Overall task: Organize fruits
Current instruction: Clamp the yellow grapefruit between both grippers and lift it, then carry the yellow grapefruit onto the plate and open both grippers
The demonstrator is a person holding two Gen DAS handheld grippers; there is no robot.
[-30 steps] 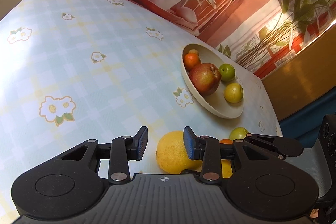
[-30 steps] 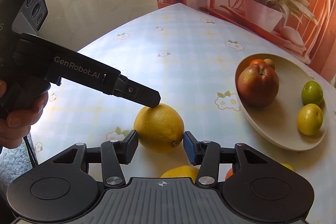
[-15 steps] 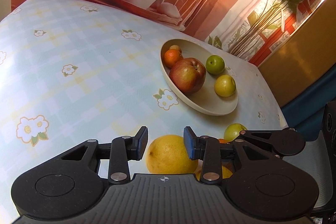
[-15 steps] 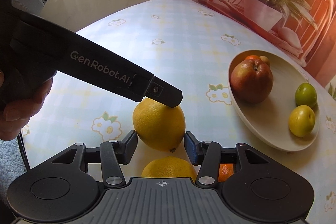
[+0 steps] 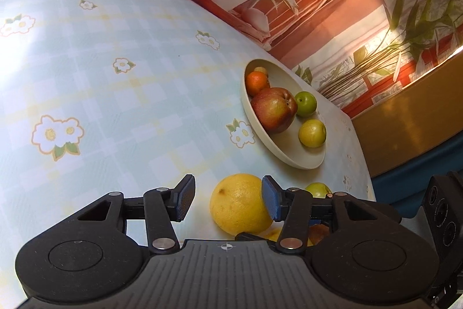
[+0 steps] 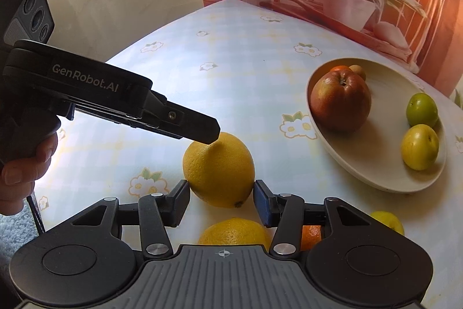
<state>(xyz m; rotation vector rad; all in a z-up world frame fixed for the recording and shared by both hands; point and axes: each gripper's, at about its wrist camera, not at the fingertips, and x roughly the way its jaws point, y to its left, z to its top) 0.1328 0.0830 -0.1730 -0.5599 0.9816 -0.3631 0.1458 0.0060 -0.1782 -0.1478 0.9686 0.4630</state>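
A large, dimpled yellow citrus fruit lies on a glossy pale-blue checked tablecloth with daisy prints, at lower centre of the right wrist view, left of a smooth cream oval bowl holding a red apple. The left gripper, its jaws opening, has the fruit touching its right pad, gripping nothing. The right gripper stands partly open and empty, the fruit just beyond its fingertips.

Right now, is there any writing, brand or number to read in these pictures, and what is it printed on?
"GenRobot.AI": white lettering on the side of the left gripper, seen from the right wrist camera.
No other writing is visible on the fruit, the bowl or the tablecloth.
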